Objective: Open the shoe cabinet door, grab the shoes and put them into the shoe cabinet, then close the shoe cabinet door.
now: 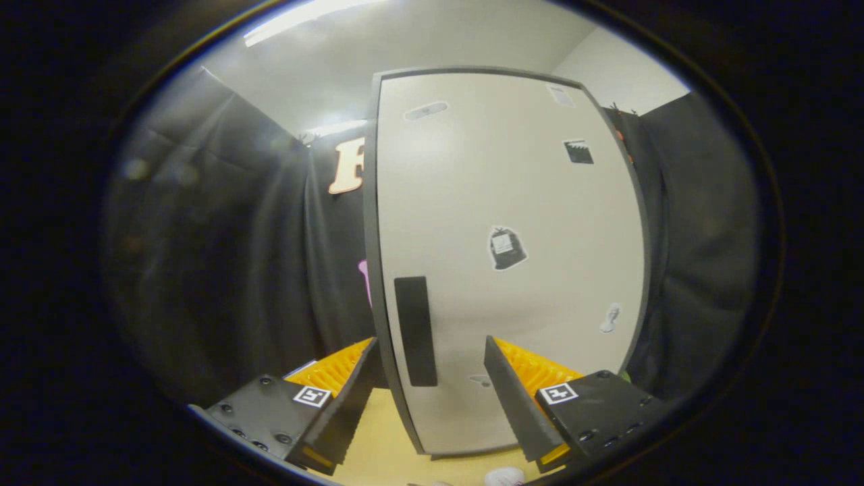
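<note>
Spread wide and empty, tool (425,398) fingers straddling the shoe cabinet door (506,270), shut just ahead. Dark handle (414,331) between the fingers, nearer the left one. Best to centre on it, close squarely, then pull along the hinge arc.

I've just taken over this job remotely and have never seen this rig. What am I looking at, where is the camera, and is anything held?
The camera rides on a hand-held two-finger gripper and looks forward along its fingers. The fingers stand apart, holding nothing. Just ahead is the pale shoe cabinet door, closed as far as I can tell, with a dark vertical handle between the fingers. Stickers dot the door. Below lies a yellowish floor, with a small white thing too cut off to identify.
</note>
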{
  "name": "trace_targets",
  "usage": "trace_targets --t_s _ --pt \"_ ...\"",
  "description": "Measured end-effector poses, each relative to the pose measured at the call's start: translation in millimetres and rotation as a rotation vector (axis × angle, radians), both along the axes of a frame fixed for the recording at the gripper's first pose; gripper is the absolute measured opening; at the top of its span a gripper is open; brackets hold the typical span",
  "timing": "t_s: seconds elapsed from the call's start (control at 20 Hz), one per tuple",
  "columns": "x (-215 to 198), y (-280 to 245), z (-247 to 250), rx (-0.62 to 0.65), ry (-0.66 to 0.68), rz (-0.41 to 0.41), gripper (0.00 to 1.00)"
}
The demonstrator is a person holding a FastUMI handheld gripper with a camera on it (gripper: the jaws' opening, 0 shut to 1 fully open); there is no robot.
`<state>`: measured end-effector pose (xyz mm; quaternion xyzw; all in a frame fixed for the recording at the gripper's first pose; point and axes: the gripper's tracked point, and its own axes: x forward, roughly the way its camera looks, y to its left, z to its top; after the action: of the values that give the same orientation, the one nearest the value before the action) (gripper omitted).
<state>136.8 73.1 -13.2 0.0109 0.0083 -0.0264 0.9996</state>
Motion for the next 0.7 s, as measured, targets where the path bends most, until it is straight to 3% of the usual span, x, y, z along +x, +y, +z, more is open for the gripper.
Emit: trace_targets --t_s 0.35,0.7 --pt "51 2 -11 -0.008 0.015 -0.049 0.96" --pt "62 9 -18 -0.064 0.017 -0.058 0.65"
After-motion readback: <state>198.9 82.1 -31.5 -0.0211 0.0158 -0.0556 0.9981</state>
